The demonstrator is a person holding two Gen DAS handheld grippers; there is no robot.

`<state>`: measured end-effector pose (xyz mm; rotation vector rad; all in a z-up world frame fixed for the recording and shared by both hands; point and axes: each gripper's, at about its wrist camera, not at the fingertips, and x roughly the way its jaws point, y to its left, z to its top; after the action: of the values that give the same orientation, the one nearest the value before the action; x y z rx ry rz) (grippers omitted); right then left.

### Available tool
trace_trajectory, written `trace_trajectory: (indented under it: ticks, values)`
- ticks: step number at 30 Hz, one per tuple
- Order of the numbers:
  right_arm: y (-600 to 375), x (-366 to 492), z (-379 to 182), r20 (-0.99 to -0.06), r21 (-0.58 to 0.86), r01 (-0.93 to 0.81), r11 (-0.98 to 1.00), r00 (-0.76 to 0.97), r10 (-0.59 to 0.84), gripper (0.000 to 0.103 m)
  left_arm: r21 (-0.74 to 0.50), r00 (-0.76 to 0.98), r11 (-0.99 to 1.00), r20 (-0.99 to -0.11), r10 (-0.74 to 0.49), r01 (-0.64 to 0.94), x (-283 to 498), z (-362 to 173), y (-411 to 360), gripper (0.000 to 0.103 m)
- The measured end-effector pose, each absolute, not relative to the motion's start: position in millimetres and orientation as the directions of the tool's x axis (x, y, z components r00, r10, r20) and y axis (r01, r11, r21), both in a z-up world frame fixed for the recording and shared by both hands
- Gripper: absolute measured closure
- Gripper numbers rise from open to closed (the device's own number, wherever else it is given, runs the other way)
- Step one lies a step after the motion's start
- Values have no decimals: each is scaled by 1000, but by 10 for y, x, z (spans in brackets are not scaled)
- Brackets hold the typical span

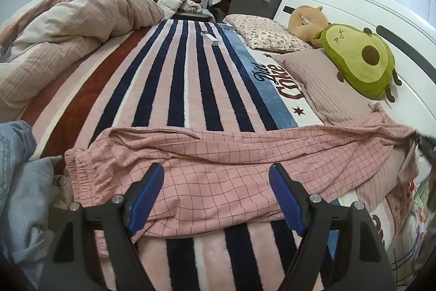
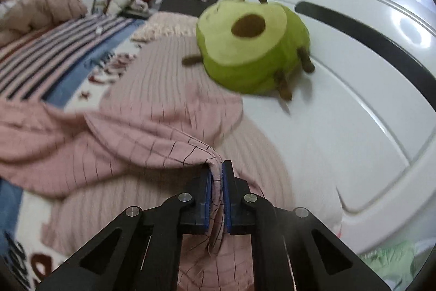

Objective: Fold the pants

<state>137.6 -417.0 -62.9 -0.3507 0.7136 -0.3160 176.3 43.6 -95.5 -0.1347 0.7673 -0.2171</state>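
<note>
Pink checked pants point(image 1: 218, 157) lie stretched across the striped blanket point(image 1: 177, 78), elastic waistband at the left, legs running to the right. My left gripper point(image 1: 216, 173) is open, its blue pads just above the pants near the waist, holding nothing. My right gripper point(image 2: 217, 168) is shut on the leg end of the pants point(image 2: 152, 141), lifting it over a pink pillow point(image 2: 169, 64). The right gripper also shows at the far right of the left wrist view point(image 1: 423, 145).
A green avocado plush point(image 1: 359, 59) and a tan plush point(image 1: 305, 21) lean on the white headboard point(image 1: 340, 2). A floral pillow point(image 1: 264, 32) lies beside them. A bunched duvet point(image 1: 68, 29) fills the far left. Denim clothing point(image 1: 16, 168) lies at near left.
</note>
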Motion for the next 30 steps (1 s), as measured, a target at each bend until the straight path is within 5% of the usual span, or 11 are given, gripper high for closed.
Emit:
trace_trajectory:
  ticks: [12,16,19,20,22,30]
  values:
    - [-4397,2581,-272,-723,-345,44,937,625,-295,100,-173,675,978,-709,-204,115,2074,-1165,433,27]
    - [-4487,2745,-407,-730,-347,82,934,601,-324,72,-174,671,980,-717,-191,94,2170,-1248,472,27]
    - [-4475,2658,-334,-717,-315,82,945,633,-294,65,-181,680,980,-709,-186,80,2192,-1241,512,27]
    - [-4455,2609,-284,-710,-298,77,951,648,-275,50,-180,687,980,-703,-185,79,2185,-1216,524,27]
    - [-4371,2441,-170,-691,-251,44,967,692,-211,36,-180,701,981,-690,-183,78,2161,-1153,538,27]
    - [-3880,1918,-720,-787,-272,-146,951,603,-132,36,-174,712,980,-676,-191,98,1967,-1010,516,27]
